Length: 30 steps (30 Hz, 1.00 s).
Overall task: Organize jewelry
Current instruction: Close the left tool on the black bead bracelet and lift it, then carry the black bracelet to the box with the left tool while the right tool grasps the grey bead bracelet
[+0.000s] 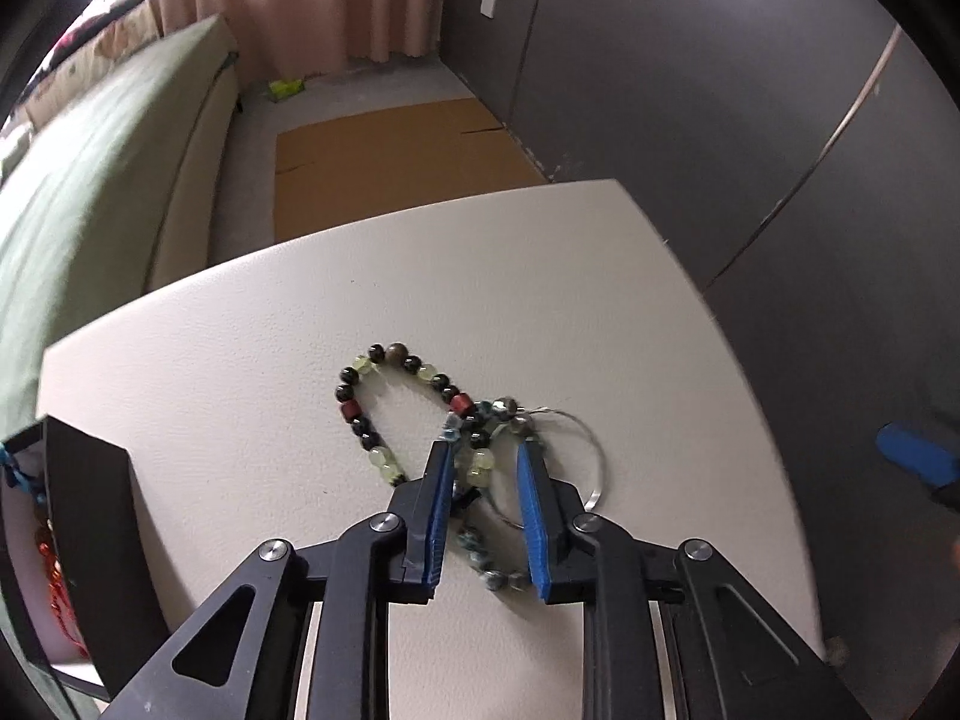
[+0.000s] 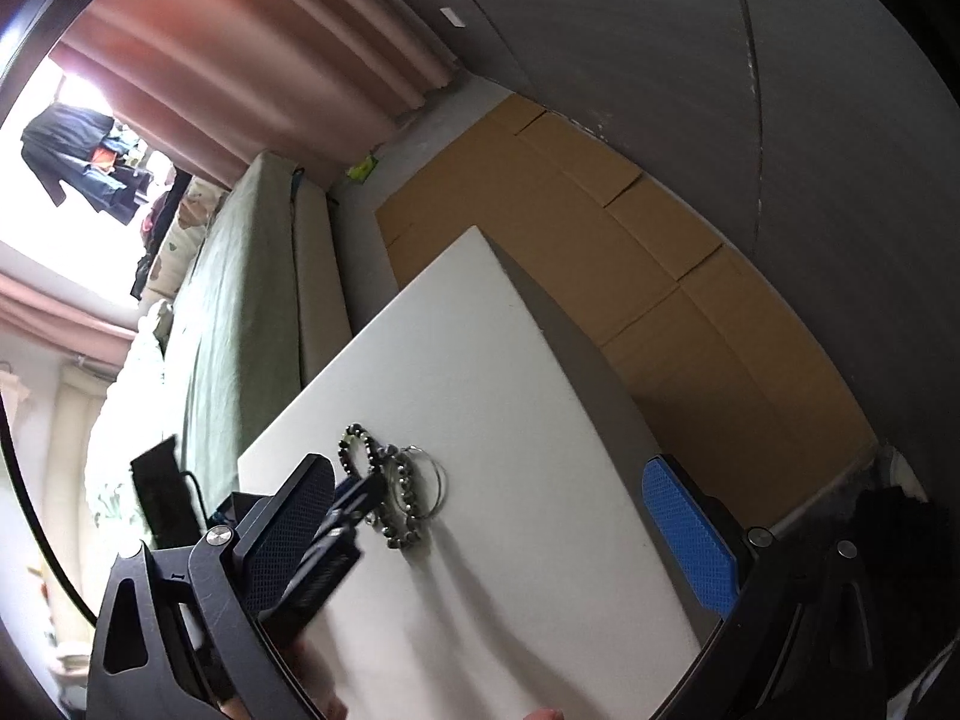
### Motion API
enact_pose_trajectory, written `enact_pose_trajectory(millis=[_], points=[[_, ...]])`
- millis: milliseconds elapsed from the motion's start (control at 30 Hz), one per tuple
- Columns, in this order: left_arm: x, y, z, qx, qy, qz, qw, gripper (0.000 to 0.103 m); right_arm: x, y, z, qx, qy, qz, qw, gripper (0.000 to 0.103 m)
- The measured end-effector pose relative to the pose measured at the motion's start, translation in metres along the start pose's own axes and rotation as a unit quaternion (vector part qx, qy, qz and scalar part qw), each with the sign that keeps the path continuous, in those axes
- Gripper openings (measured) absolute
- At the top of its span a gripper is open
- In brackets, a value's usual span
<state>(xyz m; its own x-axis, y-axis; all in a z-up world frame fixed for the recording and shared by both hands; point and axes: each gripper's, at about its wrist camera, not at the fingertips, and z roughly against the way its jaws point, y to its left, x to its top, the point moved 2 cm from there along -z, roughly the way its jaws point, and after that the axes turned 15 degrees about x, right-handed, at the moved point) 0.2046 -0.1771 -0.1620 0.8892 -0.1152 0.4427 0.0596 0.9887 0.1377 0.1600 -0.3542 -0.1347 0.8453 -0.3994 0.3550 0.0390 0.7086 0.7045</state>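
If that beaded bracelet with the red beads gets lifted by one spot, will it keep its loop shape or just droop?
The beaded bracelet will probably droop: it lies on the white table as a squashed, uneven loop, so its string seems limp. The round beads may slip from a light pinch. It also overlaps a darker bracelet and a thin wire ring between the left hand-held gripper's fingers, so they could drag along.

Left gripper (image 1: 480, 462): two black fingers faced with ribbed blue pads (image 1: 441, 516), joined to angular black link arms with triangular cut-outs and round silver screws (image 1: 384, 522). Right gripper (image 2: 498, 516): the same black build, with dimpled blue pads (image 2: 690, 540).
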Motion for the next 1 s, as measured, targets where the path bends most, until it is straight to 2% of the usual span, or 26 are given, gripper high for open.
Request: enact_pose_trajectory(millis=[67,100,167,433,700,800,867,1000], points=[[-0.003,-0.003,-0.003,0.019,-0.008,-0.012,0.9997,0.022,-0.001,0.001,-0.003,0.001,0.004,0.000,1.000,0.103],[-0.004,-0.002,-0.005,0.018,-0.007,-0.012,0.9997,0.014,-0.002,0.001,-0.005,0.001,0.006,-0.003,1.000,0.103],[-0.009,0.002,-0.005,0.016,-0.011,-0.008,0.9998,0.008,-0.003,0.001,-0.007,0.002,0.006,-0.008,1.000,0.103],[-0.025,0.041,0.033,-0.042,-0.039,0.052,0.9970,0.008,-0.006,0.017,-0.021,0.006,0.014,0.003,1.000,0.103],[-0.027,0.099,0.057,-0.081,-0.063,0.126,0.9867,0.008,-0.026,0.035,-0.051,0.002,0.040,0.030,0.999,0.102],[-0.027,0.117,0.066,-0.088,-0.071,0.143,0.9832,0.008,-0.032,0.044,-0.064,0.004,0.054,0.046,0.997,0.093],[-0.029,0.125,0.070,-0.090,-0.074,0.150,0.9818,0.008,-0.037,0.050,-0.075,-0.001,0.066,0.057,0.996,0.079],[-0.031,0.140,0.078,-0.096,-0.081,0.161,0.9789,0.008,-0.044,0.052,-0.091,-0.020,0.071,0.066,0.995,0.061]])
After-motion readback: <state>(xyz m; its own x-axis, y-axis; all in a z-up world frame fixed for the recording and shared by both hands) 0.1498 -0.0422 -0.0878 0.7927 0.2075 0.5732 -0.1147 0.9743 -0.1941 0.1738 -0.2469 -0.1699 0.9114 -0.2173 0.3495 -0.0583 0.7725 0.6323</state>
